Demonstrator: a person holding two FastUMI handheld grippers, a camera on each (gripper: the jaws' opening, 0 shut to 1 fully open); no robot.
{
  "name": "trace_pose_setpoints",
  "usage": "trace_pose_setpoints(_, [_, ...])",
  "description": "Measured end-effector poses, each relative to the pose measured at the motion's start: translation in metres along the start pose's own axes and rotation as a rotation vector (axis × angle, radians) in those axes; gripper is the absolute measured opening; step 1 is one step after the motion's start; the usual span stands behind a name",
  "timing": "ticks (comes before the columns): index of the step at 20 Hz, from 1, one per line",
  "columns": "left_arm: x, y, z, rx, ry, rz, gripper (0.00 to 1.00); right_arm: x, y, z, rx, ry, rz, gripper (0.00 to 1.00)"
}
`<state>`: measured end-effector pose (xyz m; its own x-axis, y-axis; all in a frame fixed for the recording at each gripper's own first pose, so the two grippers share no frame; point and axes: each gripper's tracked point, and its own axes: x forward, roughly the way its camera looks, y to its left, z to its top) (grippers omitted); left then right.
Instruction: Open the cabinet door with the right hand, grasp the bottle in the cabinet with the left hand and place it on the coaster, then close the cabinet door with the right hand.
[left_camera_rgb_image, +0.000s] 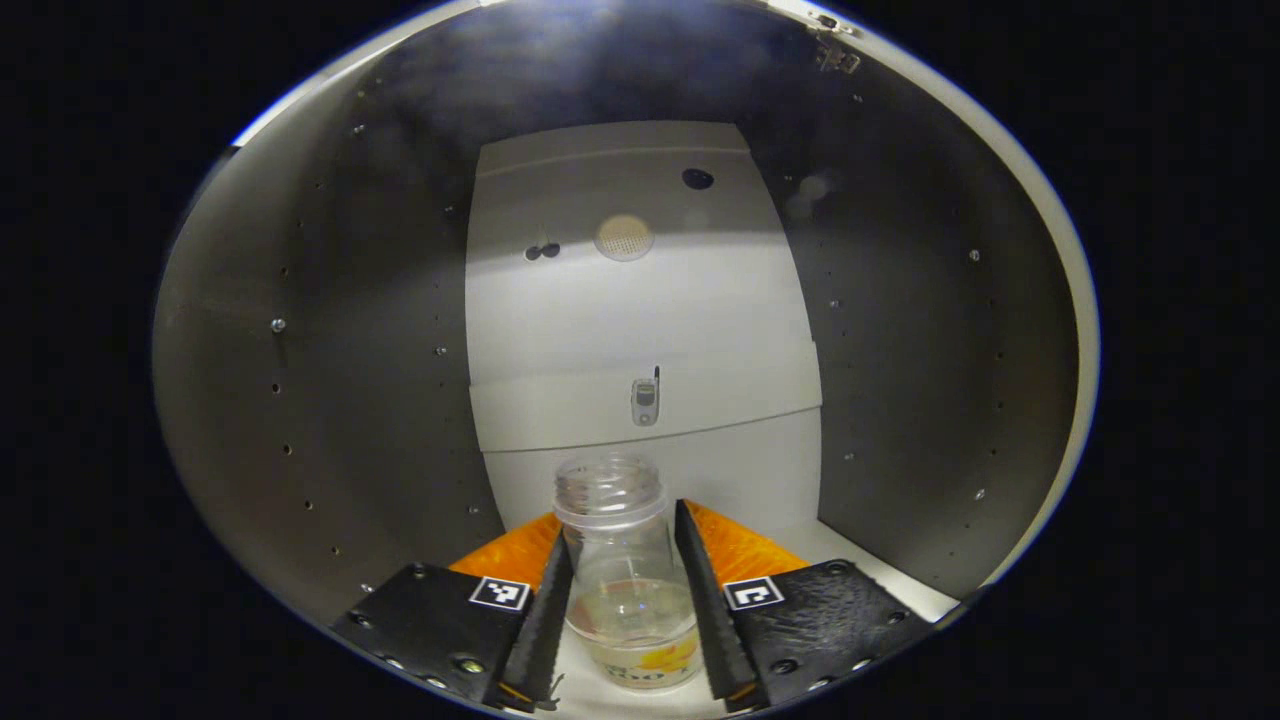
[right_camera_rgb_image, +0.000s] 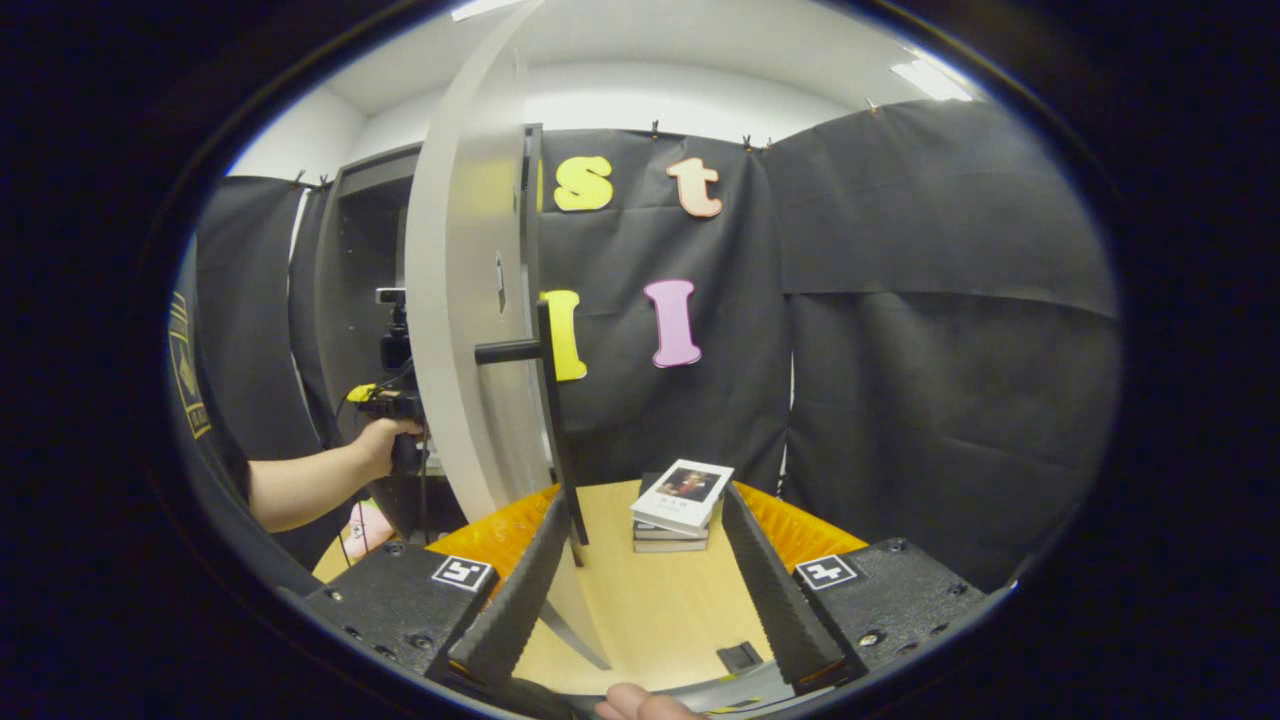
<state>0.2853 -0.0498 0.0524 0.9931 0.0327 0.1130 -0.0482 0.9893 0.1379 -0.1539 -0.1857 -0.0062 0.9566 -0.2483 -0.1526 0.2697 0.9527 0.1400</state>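
A clear, capless bottle (left_camera_rgb_image: 625, 570) with a little liquid stands on the cabinet's white floor (left_camera_rgb_image: 850, 555). My left gripper (left_camera_rgb_image: 625, 520) is shut on the bottle, one finger pressing each side below the neck. In the right gripper view the white cabinet door (right_camera_rgb_image: 465, 330) is swung open and seen edge-on. Its black bar handle (right_camera_rgb_image: 550, 400) runs down to just inside the left finger. My right gripper (right_camera_rgb_image: 645, 500) is open beside that handle, not holding it. A person's hand (right_camera_rgb_image: 385, 435) reaches into the cabinet (right_camera_rgb_image: 350, 280) holding the left gripper's body.
The cabinet has dark side walls (left_camera_rgb_image: 330, 380) and a white back panel (left_camera_rgb_image: 640, 330). A stack of books (right_camera_rgb_image: 680, 505) lies on the wooden table (right_camera_rgb_image: 650, 600) ahead of the right gripper. A pink flat thing (right_camera_rgb_image: 368, 525) shows under the forearm, partly hidden. Black cloth walls the booth.
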Motion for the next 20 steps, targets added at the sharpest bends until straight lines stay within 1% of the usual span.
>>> trace_pose_setpoints(1, [-0.001,0.002,0.002,-0.012,-0.004,0.006,0.41,0.001,-0.001,-0.001,-0.001,0.0,0.003,0.95])
trace_pose_setpoints(2, [-0.002,0.003,0.003,-0.021,-0.001,0.014,0.48,0.002,-0.002,-0.002,0.0,-0.001,0.005,0.95])
trace_pose_setpoints(5, [-0.004,0.008,0.003,-0.023,0.015,0.046,0.48,0.003,-0.004,-0.001,-0.001,-0.005,0.018,0.95])
trace_pose_setpoints(8, [-0.01,0.011,0.006,-0.036,0.016,0.05,0.48,0.005,-0.004,-0.001,-0.015,-0.017,0.041,0.95])
trace_pose_setpoints(13, [-0.041,0.023,0.023,-0.055,0.007,0.042,0.48,0.014,-0.005,-0.004,0.044,-0.032,0.131,0.95])
trace_pose_setpoints(15, [-0.053,0.031,0.029,-0.06,0.003,0.063,0.48,0.013,-0.01,-0.007,0.065,-0.032,0.164,0.95])
trace_pose_setpoints(18, [-0.07,0.042,0.034,-0.065,-0.002,0.096,0.48,0.015,-0.014,-0.006,0.061,-0.035,0.206,1.0])
trace_pose_setpoints(20, [-0.079,0.049,0.035,-0.061,0.001,0.121,0.48,0.015,-0.015,-0.007,0.052,-0.034,0.23,1.0])
